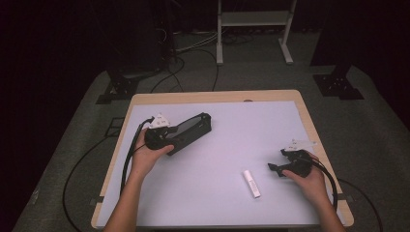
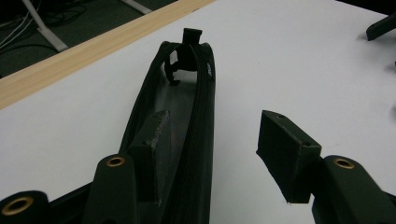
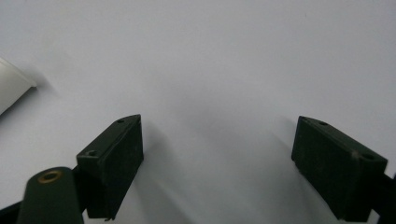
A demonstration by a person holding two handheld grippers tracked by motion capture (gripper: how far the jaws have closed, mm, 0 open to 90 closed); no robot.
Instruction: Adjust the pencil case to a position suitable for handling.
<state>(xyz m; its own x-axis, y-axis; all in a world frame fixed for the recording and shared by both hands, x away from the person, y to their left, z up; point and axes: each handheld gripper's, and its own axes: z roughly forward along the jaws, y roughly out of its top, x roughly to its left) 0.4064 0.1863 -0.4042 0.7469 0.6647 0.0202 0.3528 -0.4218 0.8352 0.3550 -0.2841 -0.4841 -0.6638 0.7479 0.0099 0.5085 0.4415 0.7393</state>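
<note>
We hold the left hand-held gripper [image 2: 212, 149] half open over a black zippered case [image 2: 180, 116]. One of its pads [image 2: 152, 149] sits inside the unzipped mouth of the case, against the inner side of one wall, and the other pad [image 2: 285, 154] stands out in the open beside the case with white desk [image 2: 303, 56] beneath it. One wall of the case lies between the two pads, and the outer pad is not touching it, so nothing is clamped. The case runs straight away from this gripper, its zipper edges meeting at the far end, where a small black clip stands up. In the high view the same left hand-held gripper [image 1: 180, 137] lies at the near end of the case [image 1: 193, 129], which points away toward the desk's far edge.

Our right hand-held gripper [image 3: 217, 158] is released, its pads wide apart with bare desk between them. A small white tube [image 1: 251, 183] lies just beside it, toward the left gripper, and apart from the case.
</note>
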